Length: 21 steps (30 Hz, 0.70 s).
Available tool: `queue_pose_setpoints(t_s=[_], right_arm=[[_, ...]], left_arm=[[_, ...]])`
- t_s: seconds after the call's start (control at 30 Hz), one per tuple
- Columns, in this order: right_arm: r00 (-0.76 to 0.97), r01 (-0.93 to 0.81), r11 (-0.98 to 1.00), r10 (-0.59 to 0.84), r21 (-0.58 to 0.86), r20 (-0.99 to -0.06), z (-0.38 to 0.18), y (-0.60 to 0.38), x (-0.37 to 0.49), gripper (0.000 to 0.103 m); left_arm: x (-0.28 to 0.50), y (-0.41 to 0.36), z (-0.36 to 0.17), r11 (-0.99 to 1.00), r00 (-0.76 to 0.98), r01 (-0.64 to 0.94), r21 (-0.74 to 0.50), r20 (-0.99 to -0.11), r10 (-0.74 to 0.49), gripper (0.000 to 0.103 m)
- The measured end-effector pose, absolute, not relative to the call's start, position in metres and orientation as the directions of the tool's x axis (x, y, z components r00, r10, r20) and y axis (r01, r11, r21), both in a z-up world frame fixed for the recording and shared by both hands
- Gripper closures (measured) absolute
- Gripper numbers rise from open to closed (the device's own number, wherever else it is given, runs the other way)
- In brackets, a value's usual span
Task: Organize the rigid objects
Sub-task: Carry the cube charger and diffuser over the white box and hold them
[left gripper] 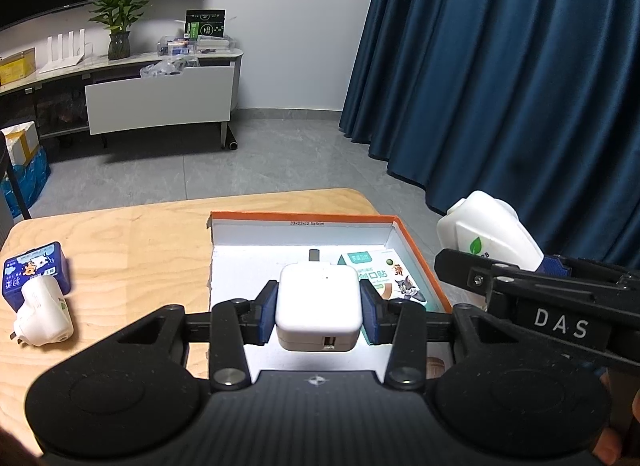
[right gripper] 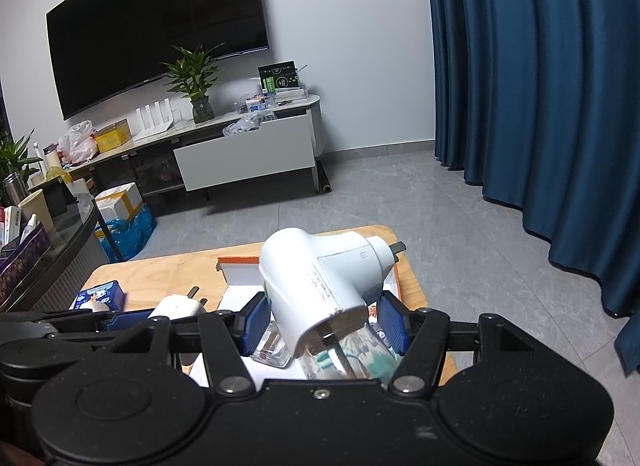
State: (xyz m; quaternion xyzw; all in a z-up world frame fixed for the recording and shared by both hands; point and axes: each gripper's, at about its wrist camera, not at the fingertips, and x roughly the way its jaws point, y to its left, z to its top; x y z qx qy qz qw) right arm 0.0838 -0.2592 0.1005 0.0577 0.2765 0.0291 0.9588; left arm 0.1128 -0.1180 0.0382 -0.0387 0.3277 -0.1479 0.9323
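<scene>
Left tongs (left gripper: 319, 309): clamped on white charger (left gripper: 318, 304), above box (left gripper: 304, 221).
Right tongs (right gripper: 323, 320): clamped on white plug-in device (right gripper: 320, 286).

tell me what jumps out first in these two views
The left gripper is shut on a white square charger, held above the open orange-edged box on the wooden table. Beside it, the right gripper holds a white plug-in device with a clear bottle over the same box. A blue packet and another white plug-in device lie at the table's left end.
</scene>
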Motion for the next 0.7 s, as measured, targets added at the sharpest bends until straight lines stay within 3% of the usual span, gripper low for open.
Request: queue_pose_setpoints(t_s=[0.7], right_arm=[[0.821, -0.013, 0.989, 0.094, 0.147, -0.563, 0.081, -0.266, 0.087, 0.032]], left_arm=[[0.115, -0.113, 0.031, 0.955, 0.731, 0.242, -0.174, -0.614, -0.297, 0.061]])
